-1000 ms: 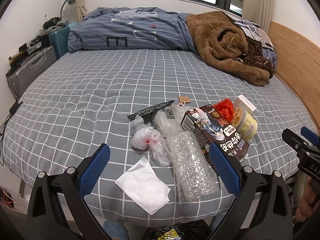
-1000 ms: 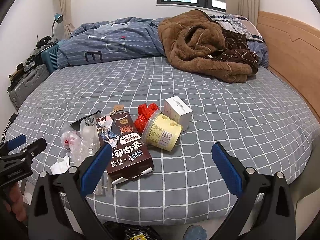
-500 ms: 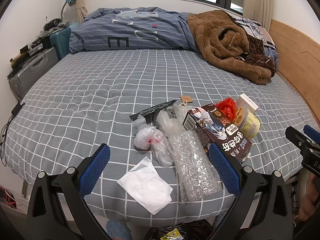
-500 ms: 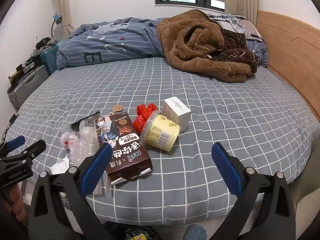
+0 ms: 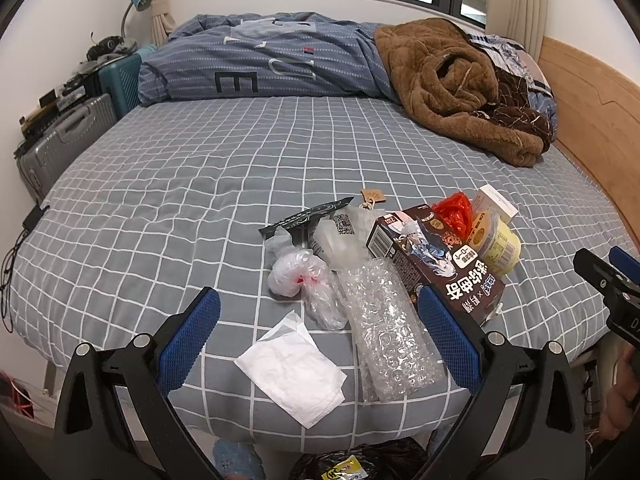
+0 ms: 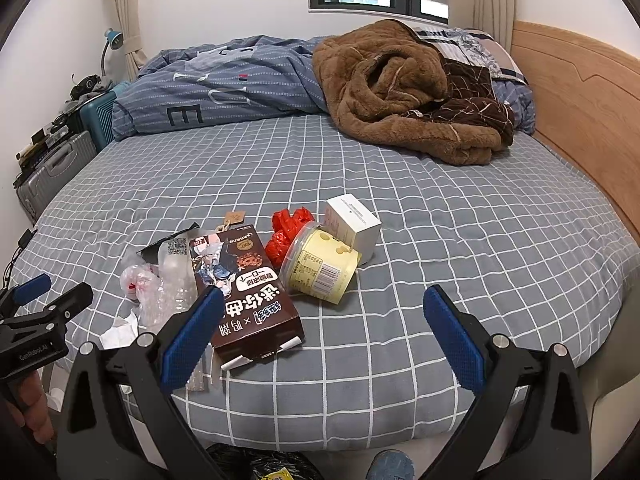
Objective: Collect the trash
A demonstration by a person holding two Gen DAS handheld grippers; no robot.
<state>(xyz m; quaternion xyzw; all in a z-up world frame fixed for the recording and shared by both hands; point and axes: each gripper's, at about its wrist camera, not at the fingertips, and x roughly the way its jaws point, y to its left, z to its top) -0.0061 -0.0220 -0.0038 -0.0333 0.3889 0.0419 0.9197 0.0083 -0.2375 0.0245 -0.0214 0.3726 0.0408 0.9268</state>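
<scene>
Right, the trash sits in a loose cluster near the foot edge of the bed (image 5: 168,184), on the grey checked sheet. Nearest my left gripper (image 5: 318,334) I see a white tissue (image 5: 290,372) lying flat, and just beside it a strip of bubble wrap (image 5: 386,332). A knotted clear bag (image 5: 294,274) touches the wrap's far end, with a black wrapper (image 5: 306,218) behind it. The brown snack box (image 6: 244,292) lies flat beside the wrap. Against its far side rests a yellow tub (image 6: 320,266) on its side, a red wrapper (image 6: 286,230) and a small white box (image 6: 354,222) touching the tub. Both my grippers hover short of the pile. The left one is spread wide with nothing between its blue pads; my right gripper (image 6: 320,334) is equally wide and empty. Below the bed edge a black trash bag (image 5: 360,462) shows. A brown fleece blanket (image 6: 404,88) is heaped well away, by the headboard (image 6: 580,112).
</scene>
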